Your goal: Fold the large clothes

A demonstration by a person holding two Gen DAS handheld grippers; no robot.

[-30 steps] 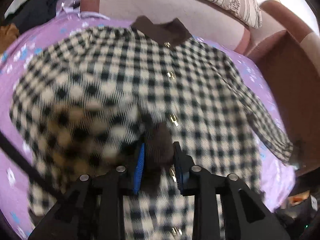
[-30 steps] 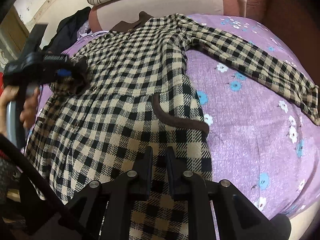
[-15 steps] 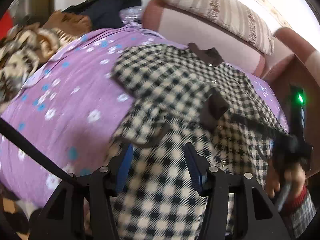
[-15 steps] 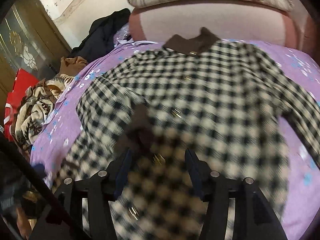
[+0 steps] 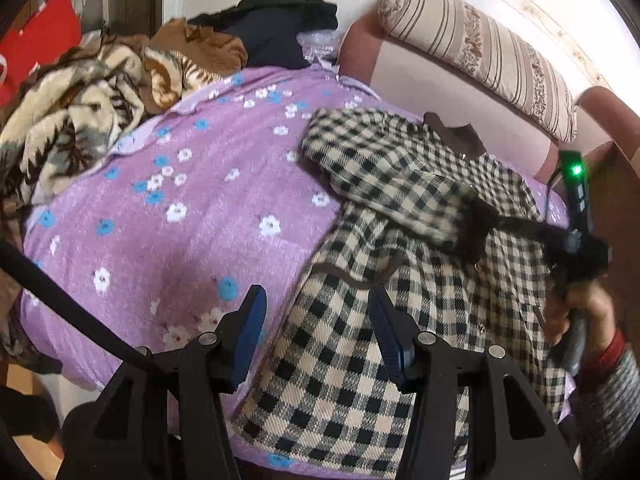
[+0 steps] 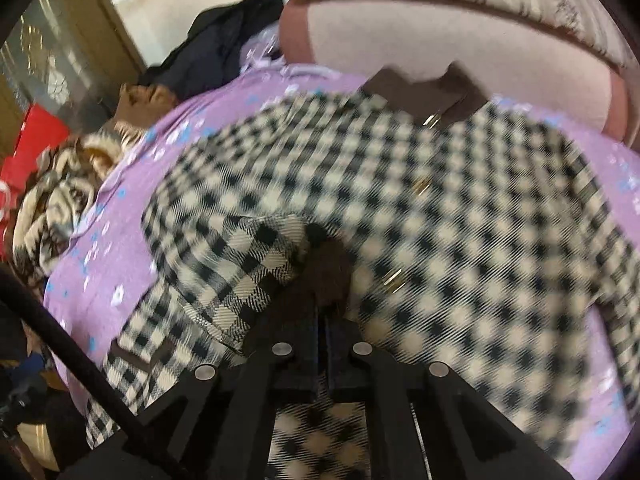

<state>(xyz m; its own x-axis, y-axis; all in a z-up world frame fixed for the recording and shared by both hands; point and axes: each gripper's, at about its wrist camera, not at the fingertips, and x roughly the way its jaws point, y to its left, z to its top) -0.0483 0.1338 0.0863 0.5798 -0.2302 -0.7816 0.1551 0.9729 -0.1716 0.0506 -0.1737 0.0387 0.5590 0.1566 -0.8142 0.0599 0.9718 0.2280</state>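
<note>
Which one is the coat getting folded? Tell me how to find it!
Look at the big purple bedspread with little flowers. The checked coat lies spread on its right side, reaching up toward the pink headboard. It is the only thing with black-and-cream squares and a brown collar, unlike the tiger-striped blanket and dark clothes piled at the far left corner.

Woolly matt checked coat point(image 5: 400, 208) on soft floral cloth bedspread point(image 5: 180, 216).
</note>
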